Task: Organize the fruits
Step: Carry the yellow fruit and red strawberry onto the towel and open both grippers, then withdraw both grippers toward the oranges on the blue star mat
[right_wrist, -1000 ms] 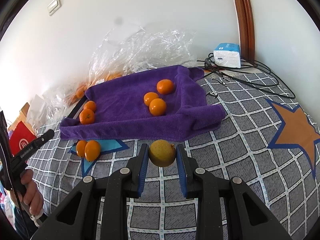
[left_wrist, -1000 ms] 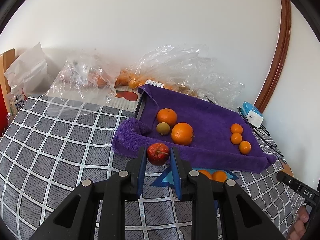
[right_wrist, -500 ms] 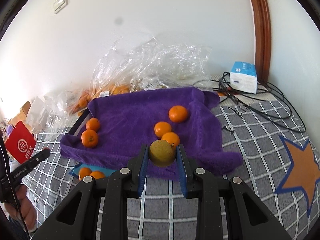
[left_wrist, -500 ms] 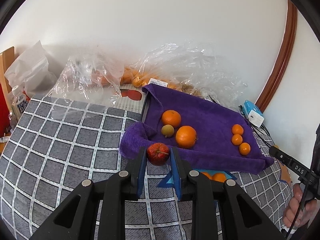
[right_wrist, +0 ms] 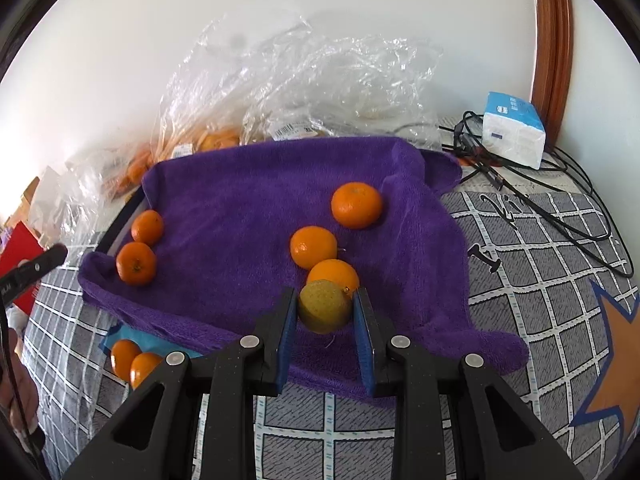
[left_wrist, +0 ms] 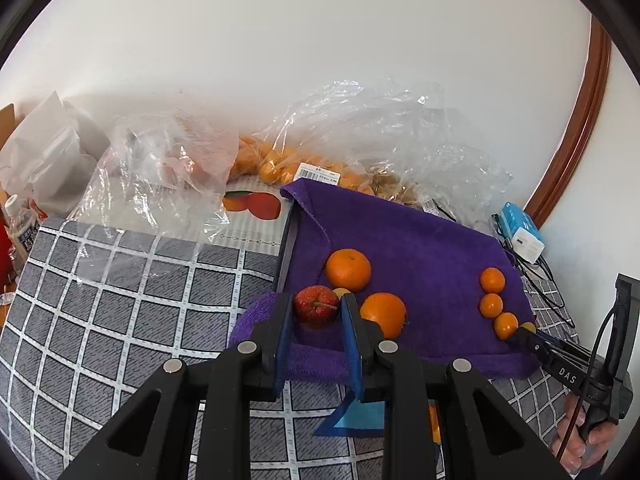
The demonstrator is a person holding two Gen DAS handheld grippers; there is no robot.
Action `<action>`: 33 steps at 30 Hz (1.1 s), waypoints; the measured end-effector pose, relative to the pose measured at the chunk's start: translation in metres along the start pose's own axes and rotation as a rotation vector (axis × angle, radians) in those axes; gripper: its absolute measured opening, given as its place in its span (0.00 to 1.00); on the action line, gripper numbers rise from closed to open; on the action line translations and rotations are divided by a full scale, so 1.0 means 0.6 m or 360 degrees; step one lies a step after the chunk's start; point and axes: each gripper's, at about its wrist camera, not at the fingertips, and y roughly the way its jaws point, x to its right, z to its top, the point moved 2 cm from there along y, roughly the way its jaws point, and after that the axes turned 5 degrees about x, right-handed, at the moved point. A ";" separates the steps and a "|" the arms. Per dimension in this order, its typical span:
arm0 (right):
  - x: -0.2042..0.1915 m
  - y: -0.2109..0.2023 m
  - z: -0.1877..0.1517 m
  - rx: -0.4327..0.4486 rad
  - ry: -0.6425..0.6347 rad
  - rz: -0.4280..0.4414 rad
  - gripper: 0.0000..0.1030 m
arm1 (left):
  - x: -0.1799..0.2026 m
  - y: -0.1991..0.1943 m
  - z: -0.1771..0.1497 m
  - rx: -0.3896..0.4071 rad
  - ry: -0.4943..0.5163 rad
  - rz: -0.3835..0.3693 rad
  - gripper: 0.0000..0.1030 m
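Left gripper (left_wrist: 316, 312) clenches a red apple (left_wrist: 316, 306); right gripper (right_wrist: 325, 310) grips a yellow-green fruit (right_wrist: 324, 306), nearest orange (right_wrist: 334, 274) at its 12 o'clock

Yellowish fruit (right_wrist: 324, 306), perhaps pear, gripper-clamped (right_wrist: 325, 312)

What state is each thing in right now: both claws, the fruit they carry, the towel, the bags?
Left claw: shut on the red apple.
Right claw: shut on the yellow-green fruit.
Purple towel: spread out, edges rumpled, oranges lying on it.
Plastic bags: crumpled against the wall, some fruit inside.
Two small oranges: off the towel, on the checked cloth.
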 end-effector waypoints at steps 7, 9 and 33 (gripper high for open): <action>0.001 0.015 -0.008 -0.0044 -0.0035 -0.0024 0.27 | 0.015 0.055 -0.007 -0.0121 0.0009 0.0007 0.22; 0.002 0.016 -0.007 -0.0054 -0.0034 -0.0015 0.27 | 0.015 0.064 -0.009 -0.0144 0.0002 0.0003 0.22; -0.044 -0.057 -0.029 -0.0003 -0.0032 0.0005 0.37 | 0.000 0.026 -0.014 -0.0167 -0.0006 -0.0050 0.42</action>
